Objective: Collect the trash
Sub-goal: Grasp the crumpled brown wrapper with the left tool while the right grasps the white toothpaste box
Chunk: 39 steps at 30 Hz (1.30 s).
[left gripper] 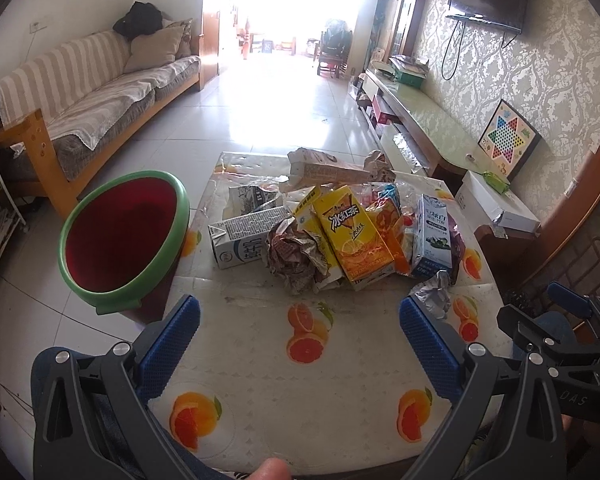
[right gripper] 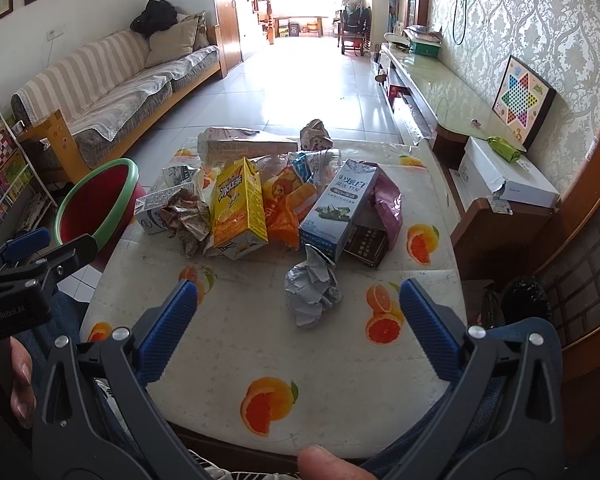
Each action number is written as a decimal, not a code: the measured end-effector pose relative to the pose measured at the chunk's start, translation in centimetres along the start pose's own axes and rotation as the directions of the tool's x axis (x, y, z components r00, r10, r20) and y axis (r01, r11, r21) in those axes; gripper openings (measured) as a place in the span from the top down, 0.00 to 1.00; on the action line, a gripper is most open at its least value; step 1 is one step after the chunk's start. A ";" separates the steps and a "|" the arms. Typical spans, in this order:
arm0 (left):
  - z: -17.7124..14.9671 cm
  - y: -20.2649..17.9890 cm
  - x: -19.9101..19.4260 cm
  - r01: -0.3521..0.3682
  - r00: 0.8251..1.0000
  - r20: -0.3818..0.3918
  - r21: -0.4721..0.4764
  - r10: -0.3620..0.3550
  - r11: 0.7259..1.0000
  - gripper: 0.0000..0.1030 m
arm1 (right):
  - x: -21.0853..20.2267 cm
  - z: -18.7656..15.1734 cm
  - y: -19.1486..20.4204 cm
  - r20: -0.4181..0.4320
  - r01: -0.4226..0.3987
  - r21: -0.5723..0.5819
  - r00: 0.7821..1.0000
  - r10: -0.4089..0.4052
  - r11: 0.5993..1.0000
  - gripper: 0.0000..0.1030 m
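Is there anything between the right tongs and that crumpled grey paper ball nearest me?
Nothing visible. The right tongs are open, and the paper ball lies on bare tablecloth straight ahead, in line with the gap between the fingers. The blue-and-white carton lies just behind the ball, not in front of it.

We see the left gripper [left gripper: 300,332] with jaws spread wide above the orange-print tablecloth [left gripper: 300,392], holding nothing. At twelve o'clock lies the trash pile [left gripper: 340,232], a yellow tea carton [left gripper: 354,232] foremost. At ten o'clock stands a green-rimmed red bin [left gripper: 124,236], beside the table.
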<state>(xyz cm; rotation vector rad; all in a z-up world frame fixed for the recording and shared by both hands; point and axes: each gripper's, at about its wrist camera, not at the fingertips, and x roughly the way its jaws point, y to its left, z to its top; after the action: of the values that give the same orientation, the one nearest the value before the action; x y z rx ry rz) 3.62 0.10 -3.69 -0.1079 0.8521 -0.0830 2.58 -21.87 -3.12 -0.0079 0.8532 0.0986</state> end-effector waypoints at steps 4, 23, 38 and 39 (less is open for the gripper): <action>1.1 0.4 2.3 0.022 0.999 -0.033 -0.019 -0.023 1.000 0.07 | 1.6 0.4 -0.3 -0.015 -0.027 -0.006 1.000 0.027 1.000 0.03; 4.3 1.4 17.1 -0.030 0.967 -0.254 -0.044 0.018 0.999 0.08 | 10.4 5.6 -6.7 -0.059 0.035 0.110 0.998 -0.028 0.993 0.03; 3.5 2.3 20.1 0.026 0.954 -0.296 -0.098 -0.054 0.995 0.55 | 15.1 5.7 -5.8 -0.136 0.008 0.112 0.991 0.008 0.994 0.03; 3.5 2.2 19.9 0.030 0.955 -0.291 -0.098 -0.058 0.995 0.57 | 15.3 5.7 -5.6 -0.141 0.015 0.109 0.990 0.001 0.994 0.04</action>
<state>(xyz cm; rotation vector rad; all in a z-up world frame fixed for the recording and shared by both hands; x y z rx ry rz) 19.34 0.21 -16.56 -0.2050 1.1511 -0.1031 17.40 -25.94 -11.10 0.0865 0.9991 0.0448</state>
